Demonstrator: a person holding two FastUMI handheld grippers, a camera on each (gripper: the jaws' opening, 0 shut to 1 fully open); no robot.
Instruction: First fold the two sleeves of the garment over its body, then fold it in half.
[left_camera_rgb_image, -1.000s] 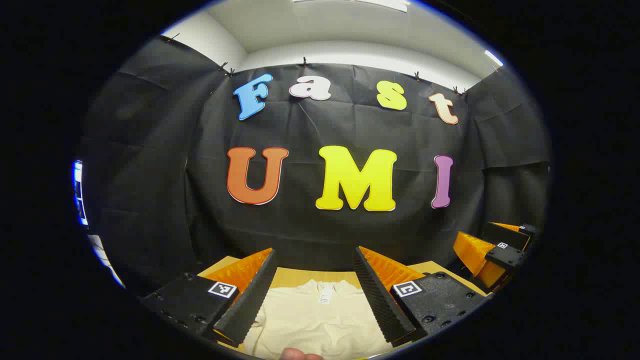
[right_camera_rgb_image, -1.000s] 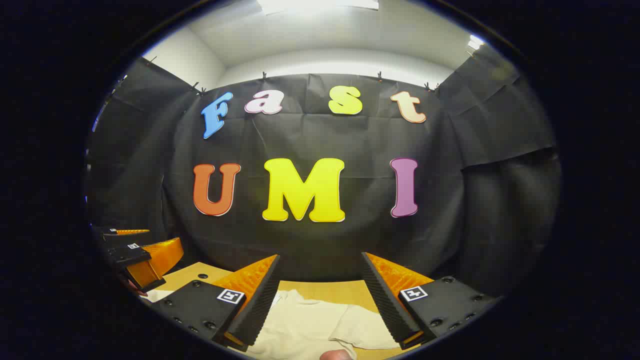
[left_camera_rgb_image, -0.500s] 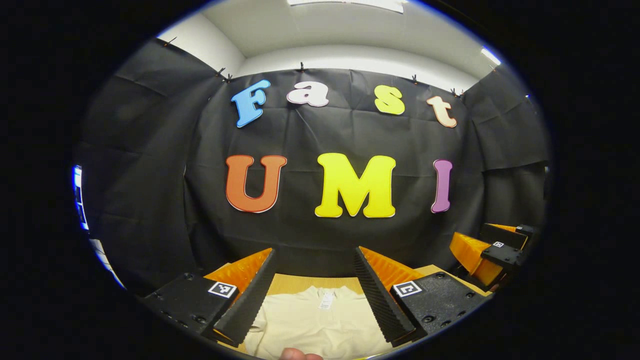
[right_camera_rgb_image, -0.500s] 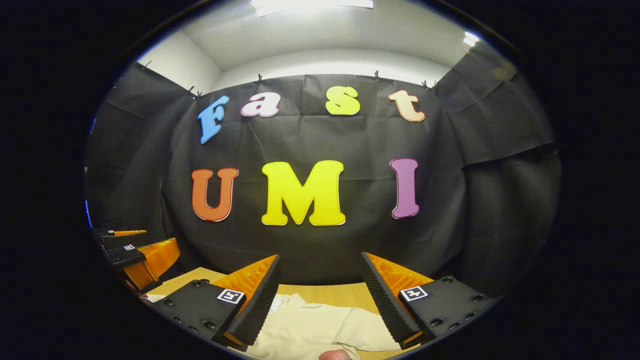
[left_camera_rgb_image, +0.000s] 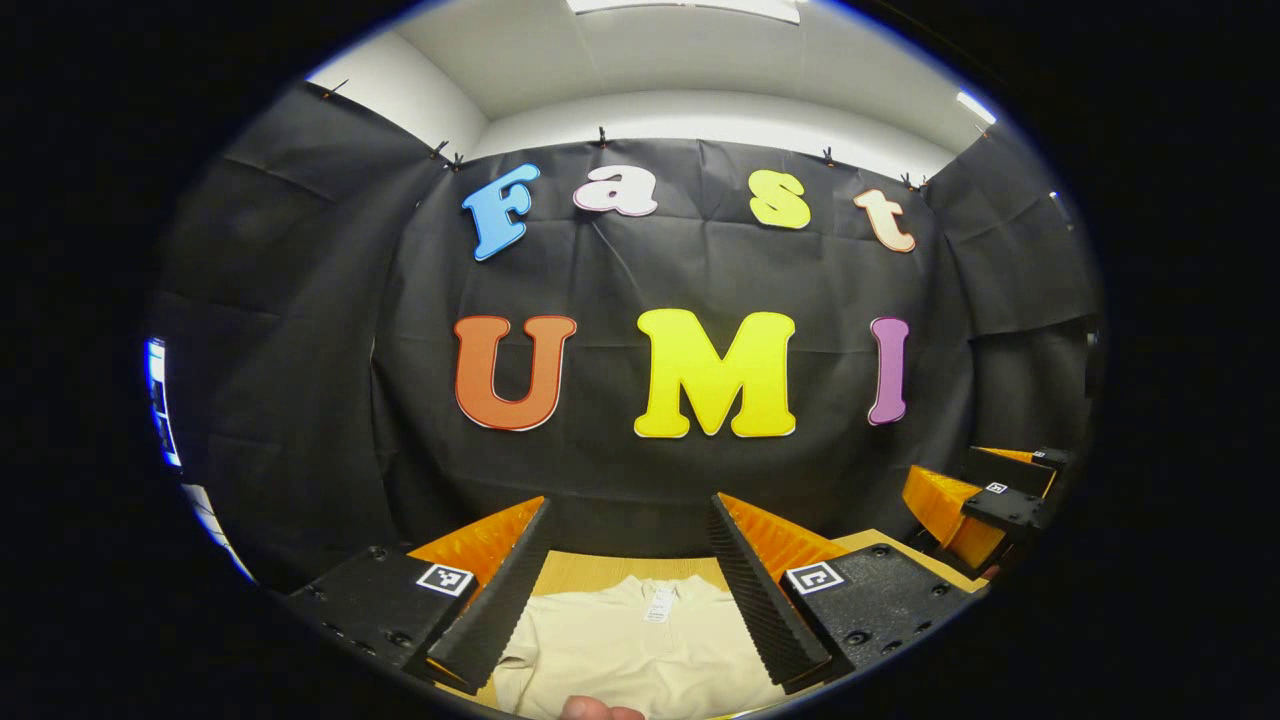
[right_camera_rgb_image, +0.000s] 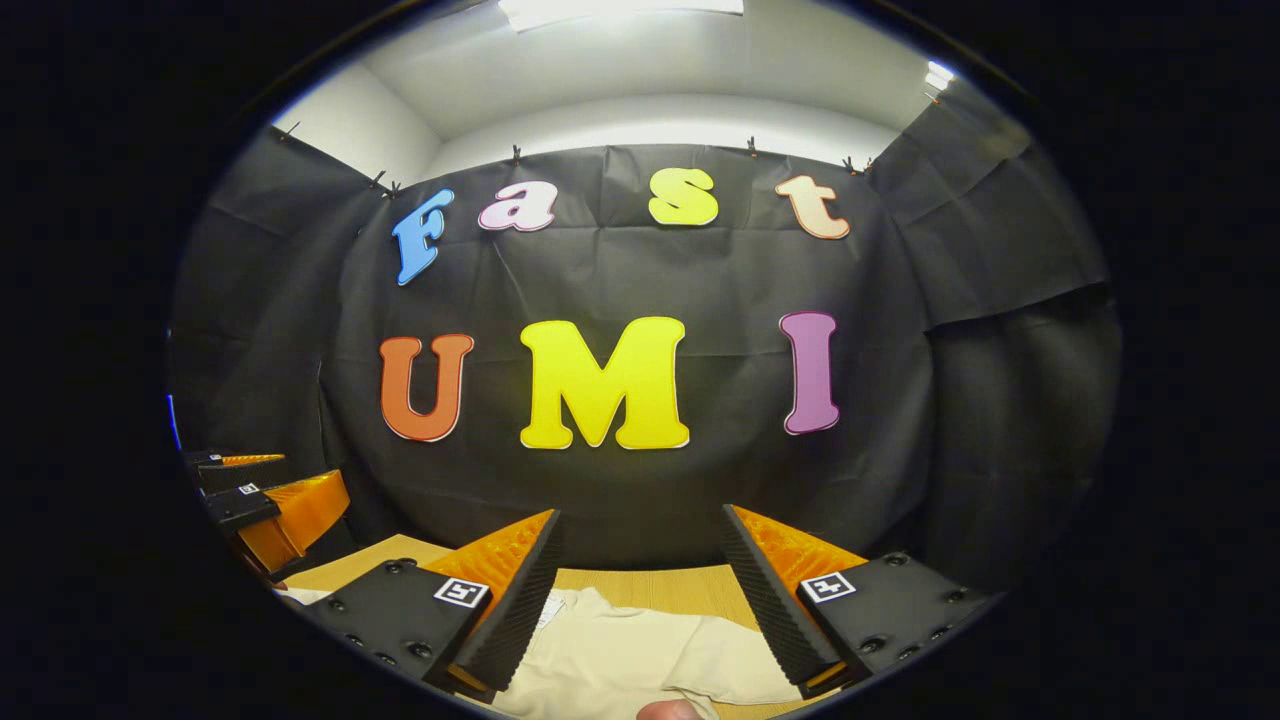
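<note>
Cream fabric marks the garment (left_camera_rgb_image: 640, 650), which lies flat on the light wooden worktop (left_camera_rgb_image: 590, 570) below both grippers. In the left gripper view its neckline faces the far side, with a small white tag (left_camera_rgb_image: 660, 603) just inside the collar, and its body spreads toward the near edge of the picture. In the right gripper view the garment (right_camera_rgb_image: 640, 650) shows from farther right: a sleeve (right_camera_rgb_image: 740, 672) stretches out to the right over the wood, with soft creases where it meets the body, and bare worktop (right_camera_rgb_image: 650, 582) runs beyond it to the foot of the booth's wall. The left gripper (left_camera_rgb_image: 630, 575) hangs above the garment with its fingers (left_camera_rgb_image: 500, 610) spread wide, the cloth visible in the gap between them and neither finger touching it. The right gripper (right_camera_rgb_image: 640, 585) is held the same way over the sleeve side, its fingers (right_camera_rgb_image: 770, 610) also wide apart with nothing between them but air above the cloth. Each gripper can be seen from the other's camera: the right gripper (left_camera_rgb_image: 975, 505) sits at the far right of the left gripper view, and the left gripper (right_camera_rgb_image: 275, 505) at the far left of the right gripper view, both raised off the worktop and well apart. A fingertip of the person's hand (left_camera_rgb_image: 598, 710) peeks in at the bottom edge of the left gripper view, and another hand (right_camera_rgb_image: 670, 711) likewise in the right gripper view. Black cloth (left_camera_rgb_image: 300, 350) hangs all round behind, pinned under a white ceiling (left_camera_rgb_image: 690, 60).
</note>
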